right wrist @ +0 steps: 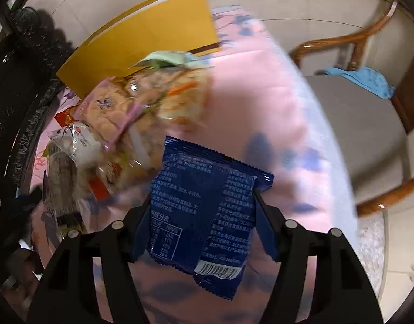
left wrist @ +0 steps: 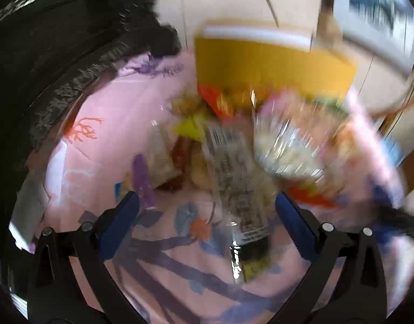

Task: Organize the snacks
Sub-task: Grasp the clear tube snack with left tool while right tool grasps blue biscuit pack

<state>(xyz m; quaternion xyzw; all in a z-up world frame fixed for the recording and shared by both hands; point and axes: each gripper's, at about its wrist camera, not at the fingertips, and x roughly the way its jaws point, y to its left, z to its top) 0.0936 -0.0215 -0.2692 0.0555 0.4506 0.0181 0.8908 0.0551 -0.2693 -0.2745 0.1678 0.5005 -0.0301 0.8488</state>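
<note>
1. Blue snack packet (right wrist: pixel 207 216) pinched flat btwn right gripper (right wrist: pixel 201 205) pads, lifted clear of pink cloth (right wrist: pixel 261 102); likely bound for sorting.
2. Left gripper (left wrist: pixel 207 205) spread wide over clear-wrapped snack (left wrist: pixel 234 189), prob. next pick.
3. Snack pile (right wrist: pixel 131 124) at 10 o'clock, beside yellow box (right wrist: pixel 153 35).

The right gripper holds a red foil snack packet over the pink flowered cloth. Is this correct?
Not quite: the foil snack packet between the right gripper fingers is dark blue, not red. It is over the pink flowered cloth, as the right wrist view shows.

Both grippers are showing black angular frames with round silver screws, and their fingers (left wrist: pixel 293 216) are wearing blue pads.
</note>
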